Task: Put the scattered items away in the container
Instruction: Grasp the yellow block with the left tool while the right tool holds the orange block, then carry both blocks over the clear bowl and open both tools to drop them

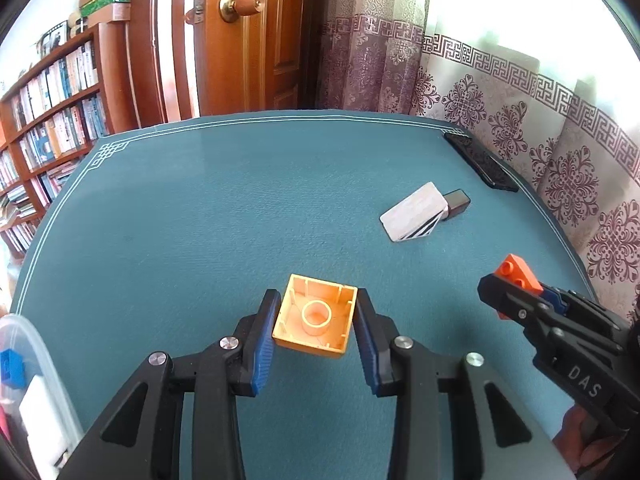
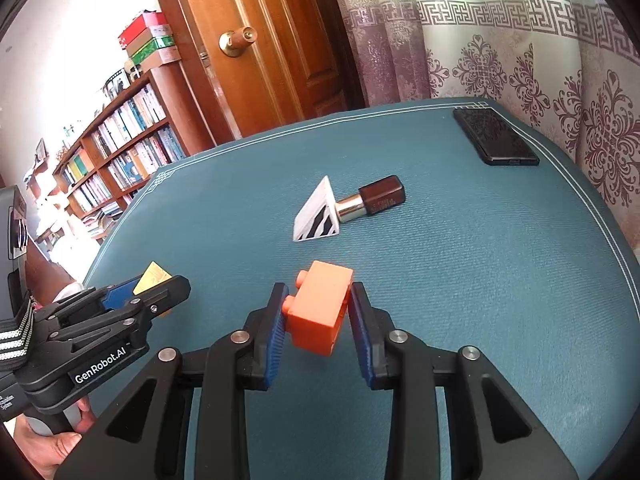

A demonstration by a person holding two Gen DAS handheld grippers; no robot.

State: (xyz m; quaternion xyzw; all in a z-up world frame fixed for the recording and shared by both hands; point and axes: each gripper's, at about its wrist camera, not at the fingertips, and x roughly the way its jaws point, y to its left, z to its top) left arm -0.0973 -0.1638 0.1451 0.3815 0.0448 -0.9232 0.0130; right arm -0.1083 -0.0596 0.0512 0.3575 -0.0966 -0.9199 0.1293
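My left gripper [image 1: 316, 320] is shut on a yellow toy brick [image 1: 316, 324], hollow underside toward the camera, held above the teal table. In the right wrist view that gripper [image 2: 160, 286] shows at the left with the yellow brick [image 2: 152, 278] between its blue pads. My right gripper [image 2: 318, 312] is shut on an orange brick [image 2: 320, 312], studs pointing left; the left wrist view shows it at the right edge [image 1: 508, 284] with the orange brick [image 1: 520, 274]. A white striped wedge [image 2: 316, 218] and a brown lipstick [image 2: 376, 198] lie touching mid-table. A clear plastic container [image 1: 52, 376] sits at the lower left.
A black phone [image 2: 494, 142] lies at the table's far right corner, close to the patterned curtain. The container holds a blue brick [image 1: 12, 368] and a white item. A person's hand [image 2: 44, 444] grips the left handle. A bookshelf and a wooden door stand behind.
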